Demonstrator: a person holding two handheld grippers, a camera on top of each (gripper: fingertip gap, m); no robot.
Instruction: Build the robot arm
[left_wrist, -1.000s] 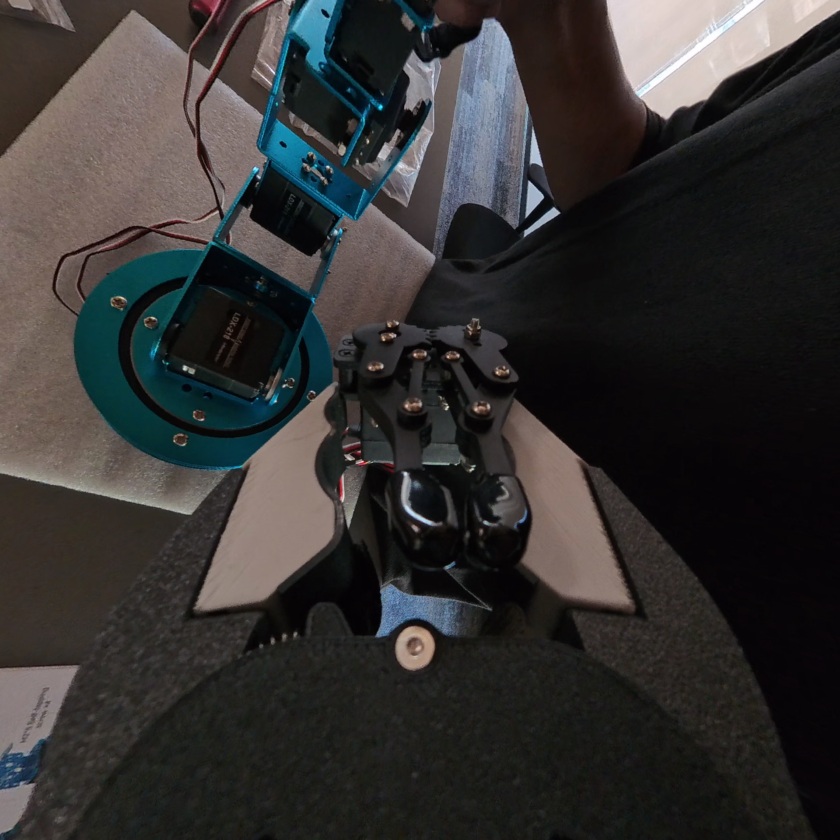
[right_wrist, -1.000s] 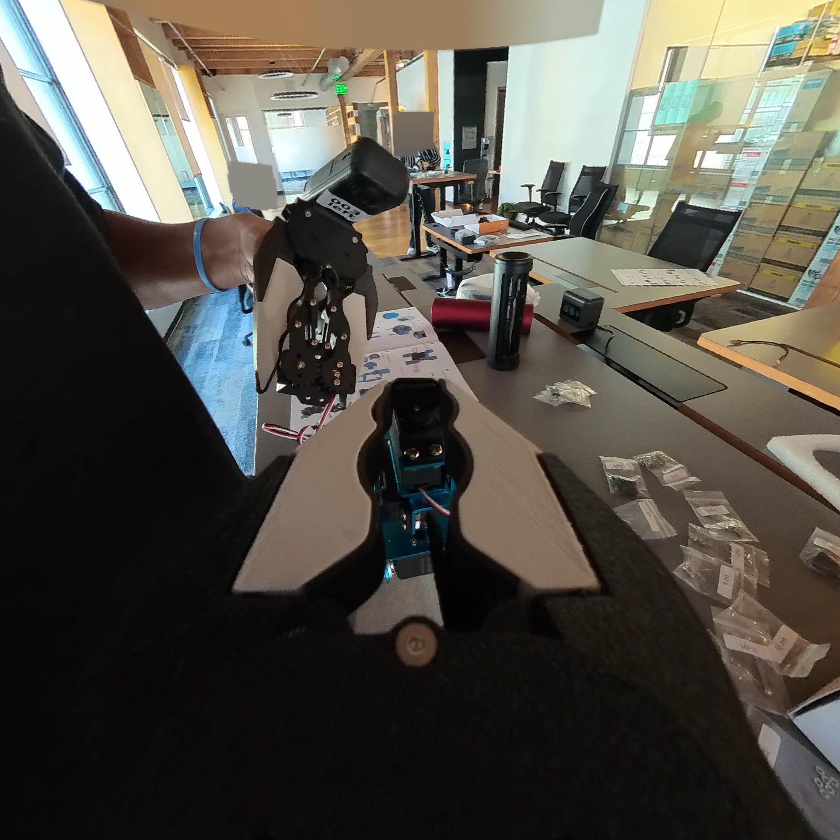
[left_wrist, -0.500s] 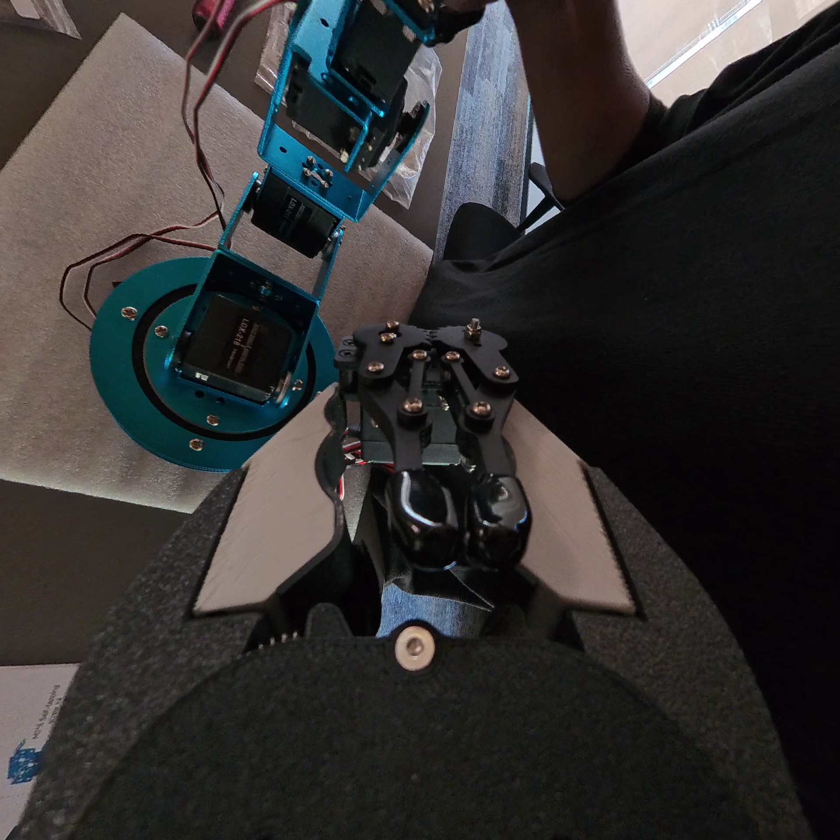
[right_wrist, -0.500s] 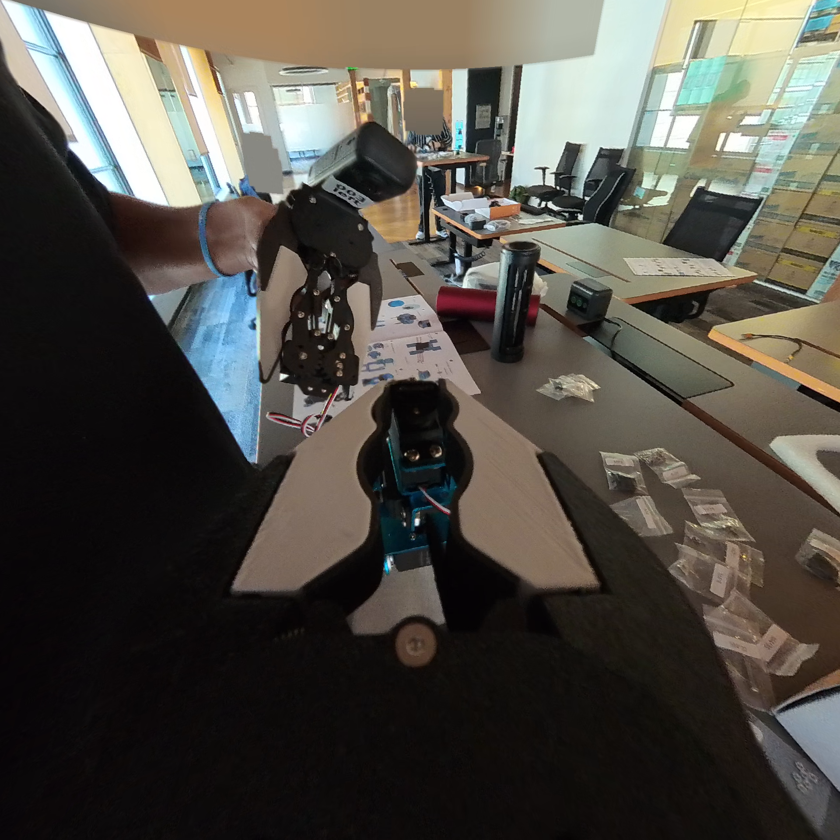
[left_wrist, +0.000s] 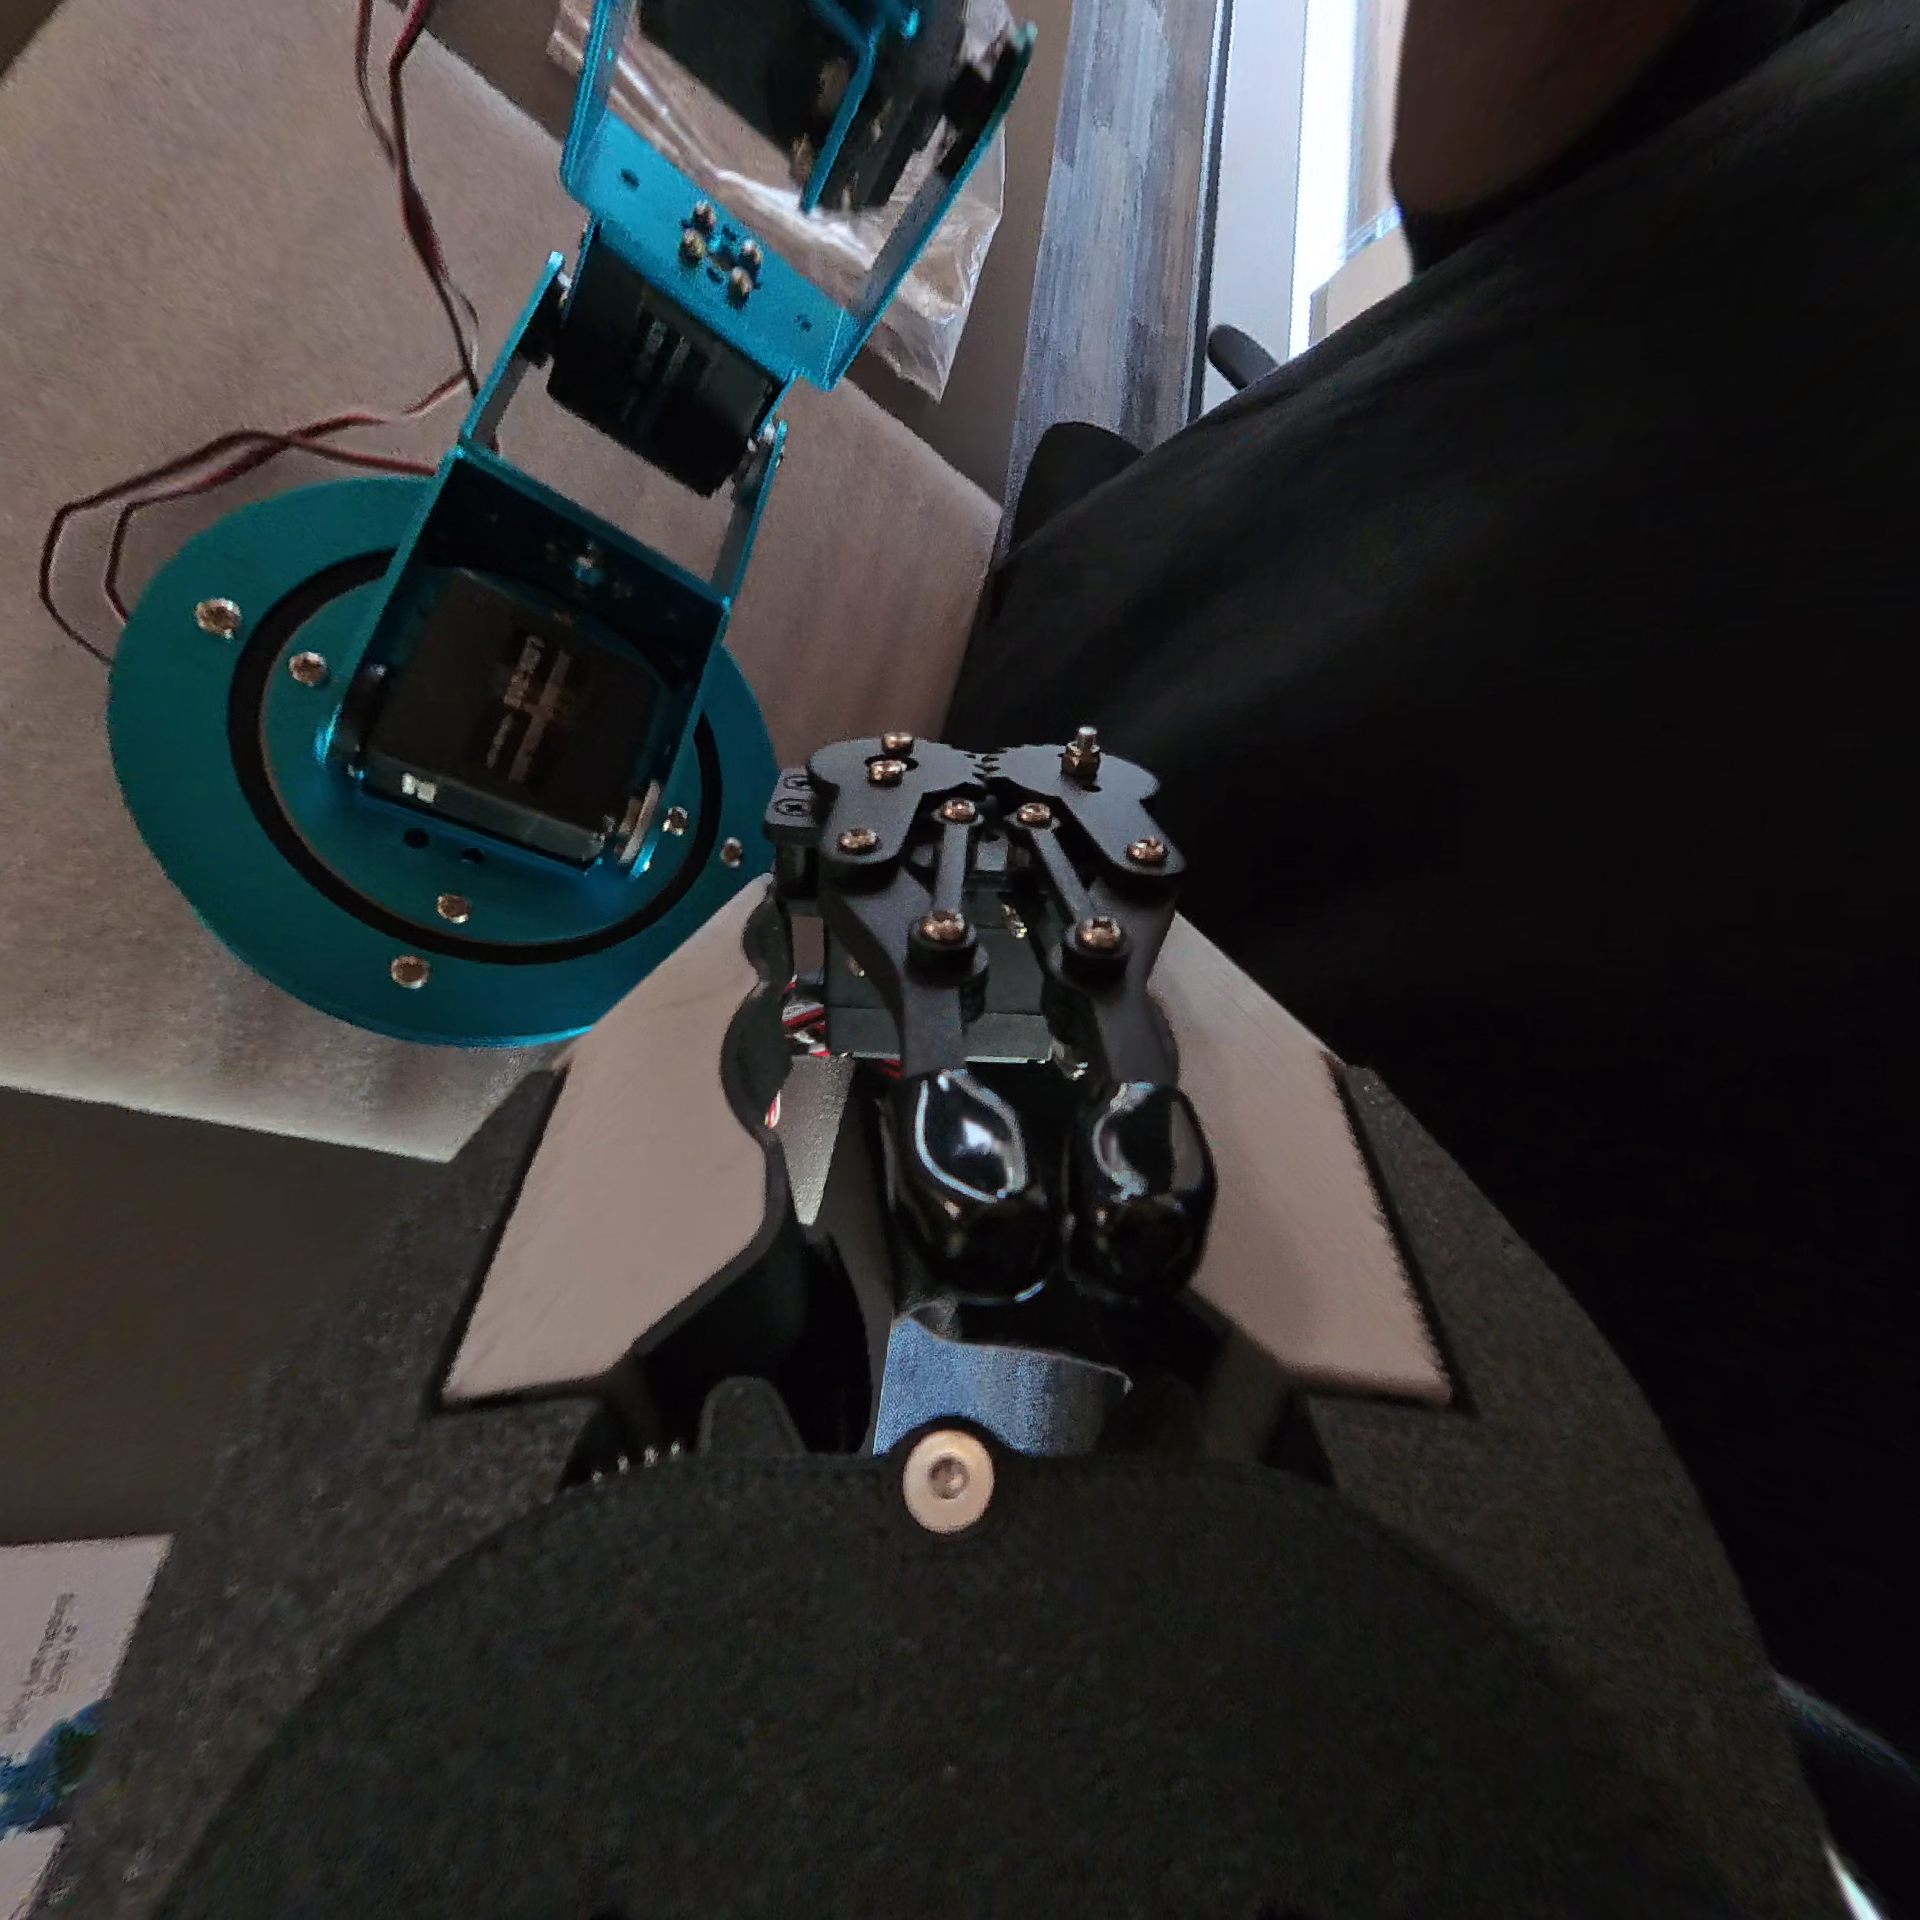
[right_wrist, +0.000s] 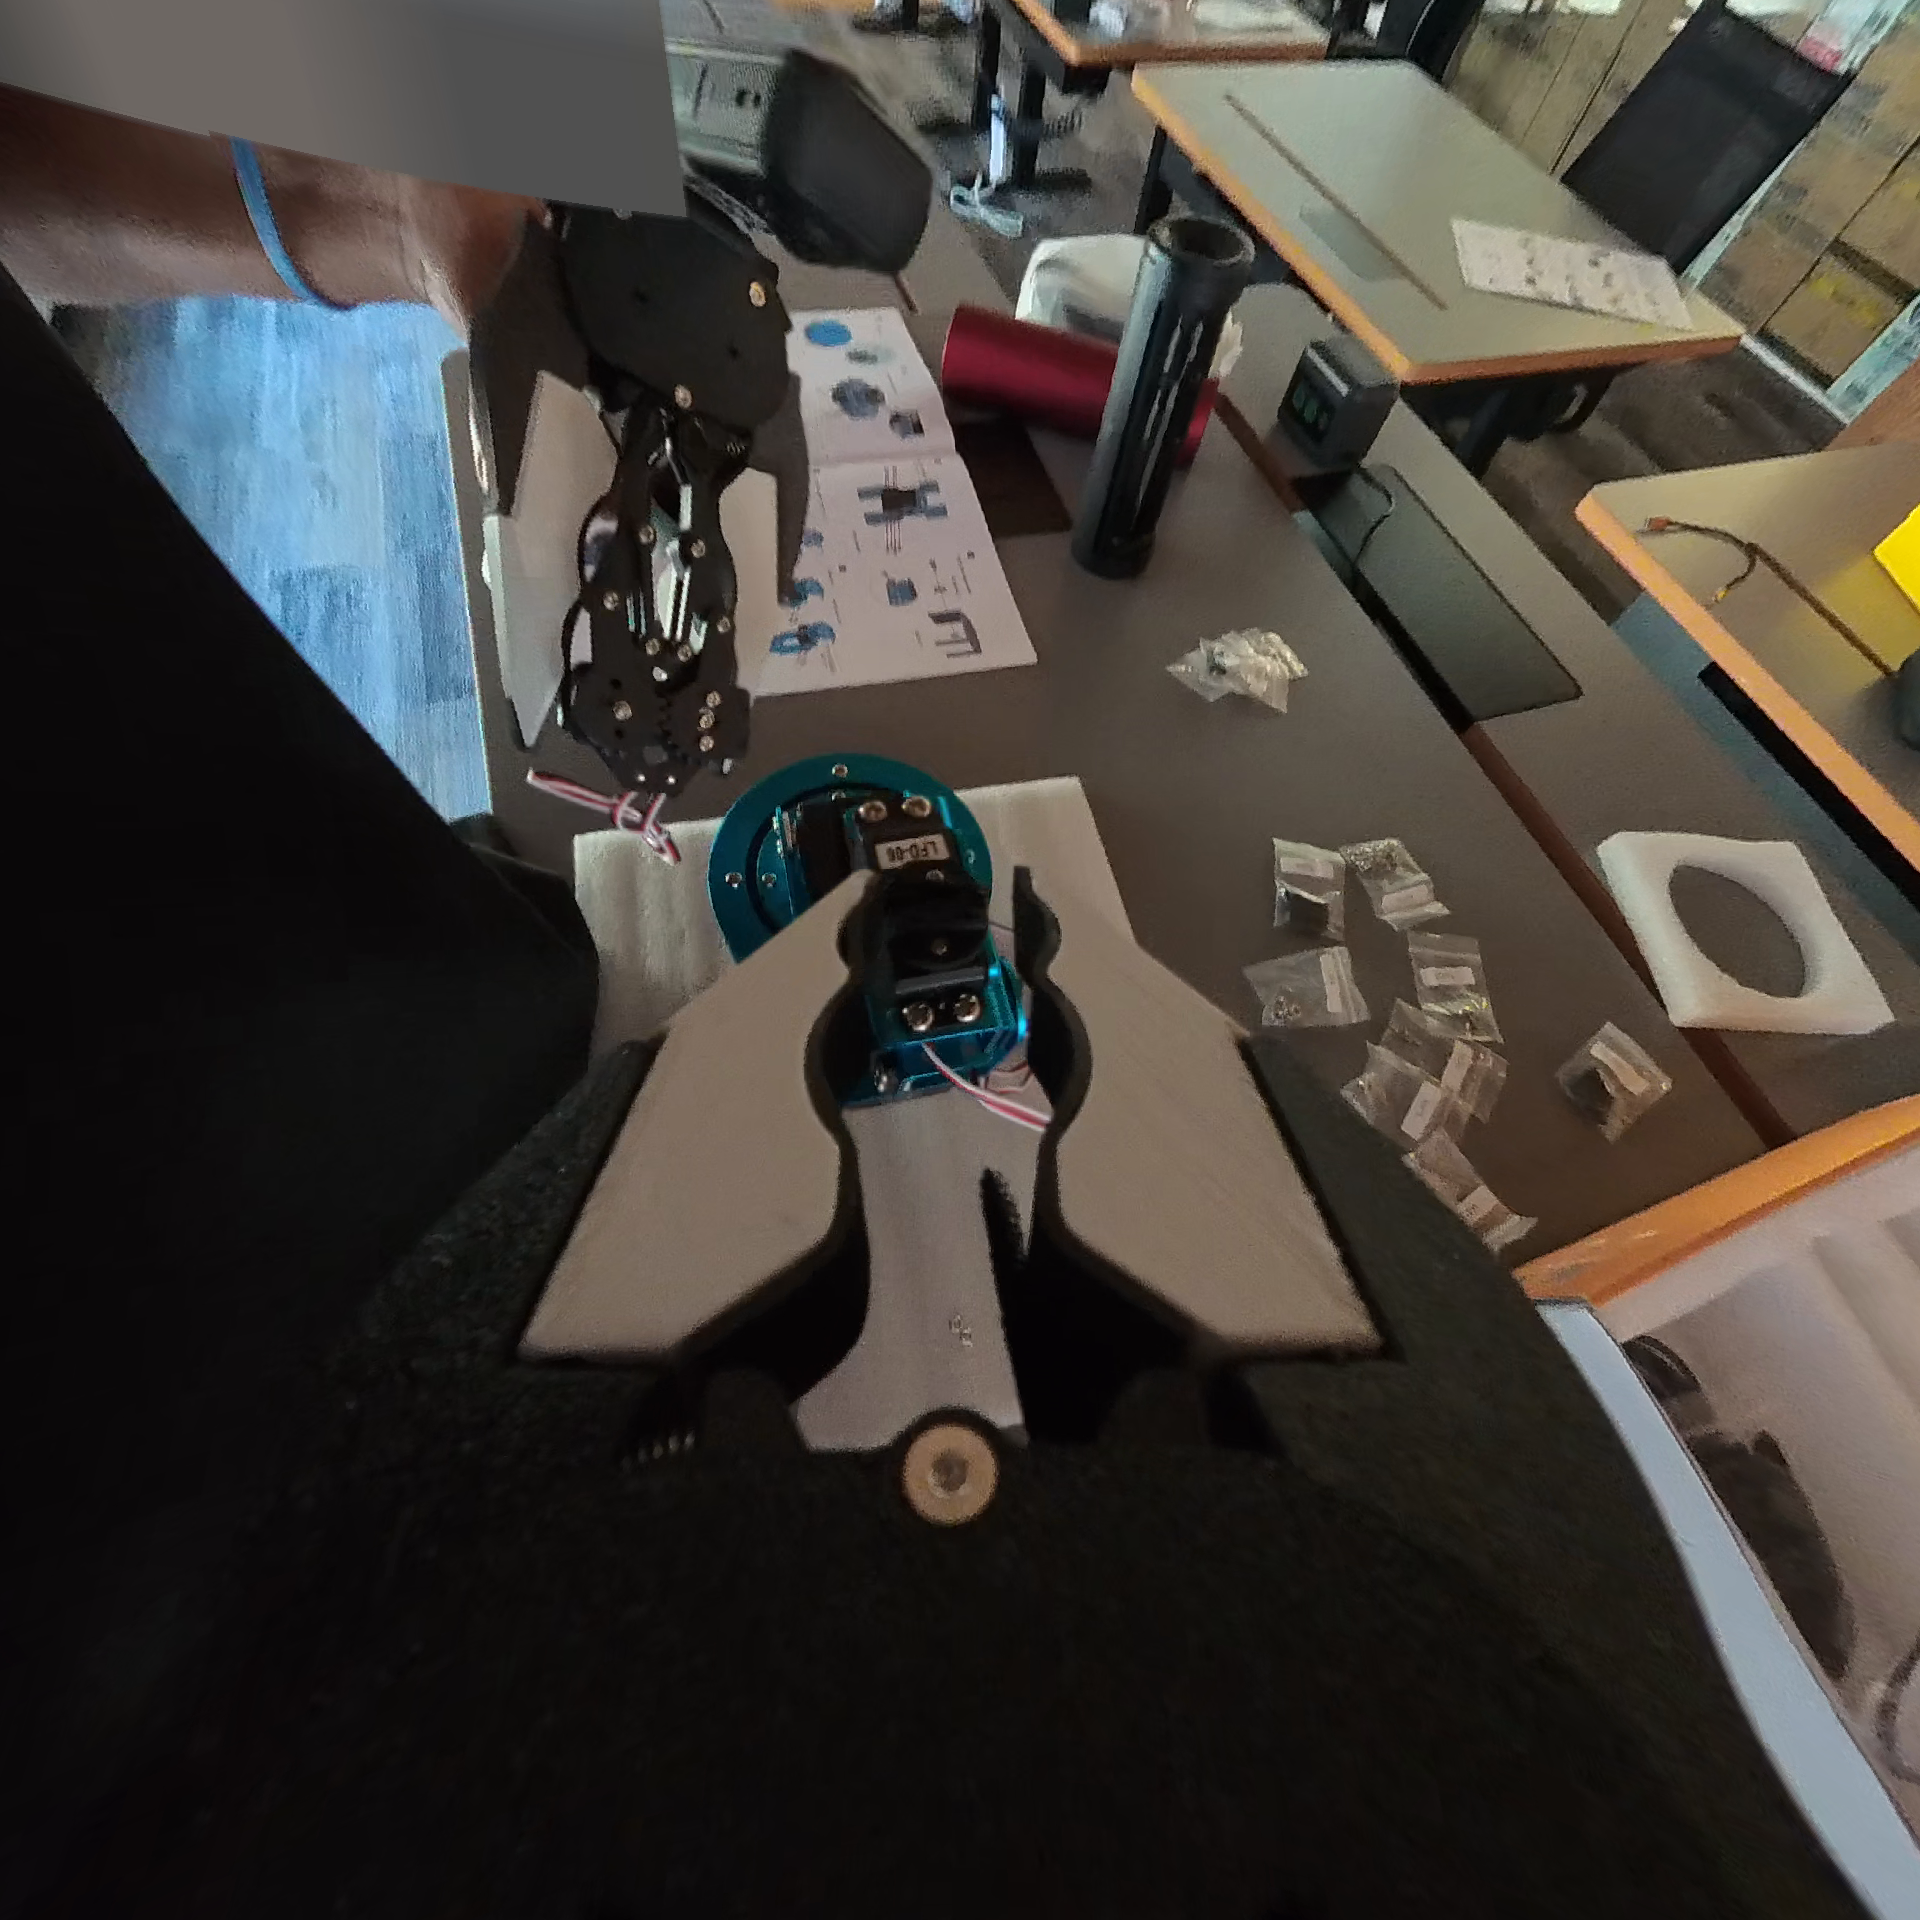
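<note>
My left gripper (left_wrist: 971, 925) is shut on a small black robot claw (left_wrist: 935, 810) with two glossy black finger pads, held in the air beside a blue robot arm (left_wrist: 665, 260). The arm stands on a round blue base (left_wrist: 208, 831) on a pale foam pad (left_wrist: 156, 312). My right gripper (right_wrist: 940, 883) is shut on the arm's upper servo bracket (right_wrist: 940, 1023), above the base (right_wrist: 743, 862). The black claw (right_wrist: 655, 665) hangs in the left gripper just left of and above the arm's top. Red-white wires (right_wrist: 623, 816) dangle from the claw.
A dark table (right_wrist: 1143, 748) carries an open instruction booklet (right_wrist: 894, 520), a black tube (right_wrist: 1153, 395), a red cylinder (right_wrist: 1029, 358), several small parts bags (right_wrist: 1382, 977) and a white foam frame (right_wrist: 1662, 883). A person's dark shirt (left_wrist: 1507, 727) fills the near side. Some 20 centimeters of space lies between my two pairs of fingers.
The right gripper has tipped downward with the arm's top, so the base and foam pad now show under it. The left gripper with the claw has come lower and closer to the arm.
</note>
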